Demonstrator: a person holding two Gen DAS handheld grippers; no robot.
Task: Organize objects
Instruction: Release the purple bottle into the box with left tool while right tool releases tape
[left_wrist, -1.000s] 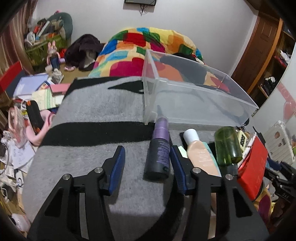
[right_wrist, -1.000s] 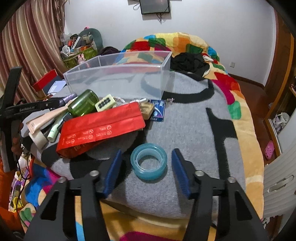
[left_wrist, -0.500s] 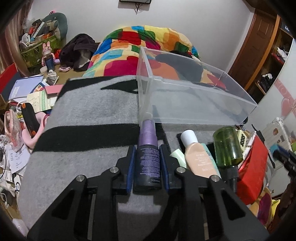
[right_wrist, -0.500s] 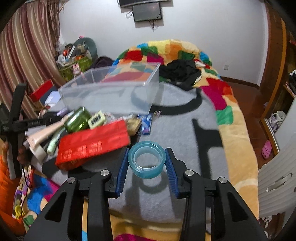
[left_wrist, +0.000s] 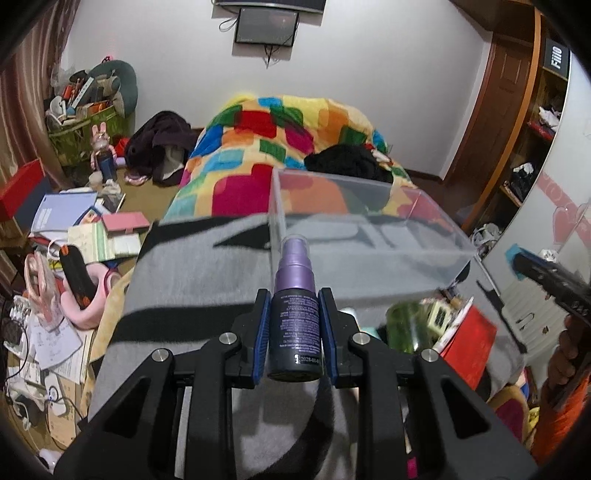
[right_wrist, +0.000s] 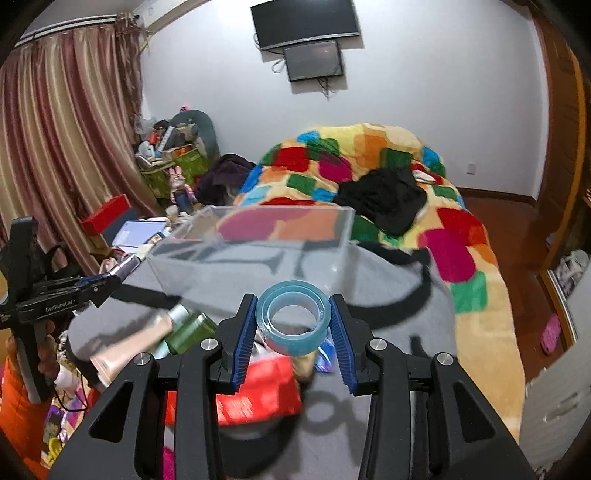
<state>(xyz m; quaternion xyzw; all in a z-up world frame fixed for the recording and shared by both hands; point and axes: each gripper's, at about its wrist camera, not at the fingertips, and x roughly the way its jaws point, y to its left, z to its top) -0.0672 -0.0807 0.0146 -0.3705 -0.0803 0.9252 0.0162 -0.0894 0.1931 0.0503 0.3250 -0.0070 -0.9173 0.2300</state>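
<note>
Aloft: purple spray bottle (left_wrist: 294, 317) – clear cap; blue tape roll (right_wrist: 291, 318) – translucent.

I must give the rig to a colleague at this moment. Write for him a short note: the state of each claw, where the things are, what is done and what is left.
Left claw: shut on the purple spray bottle, lifted off the grey blanket.
Right claw: shut on the blue tape roll, also lifted.
Clear box: on the blanket ahead of both claws, nothing visible inside.
Done: both items picked up.
Left: likely place both in the box, then the pile in front of it, including the green bottle, beige tube and red packet.
</note>
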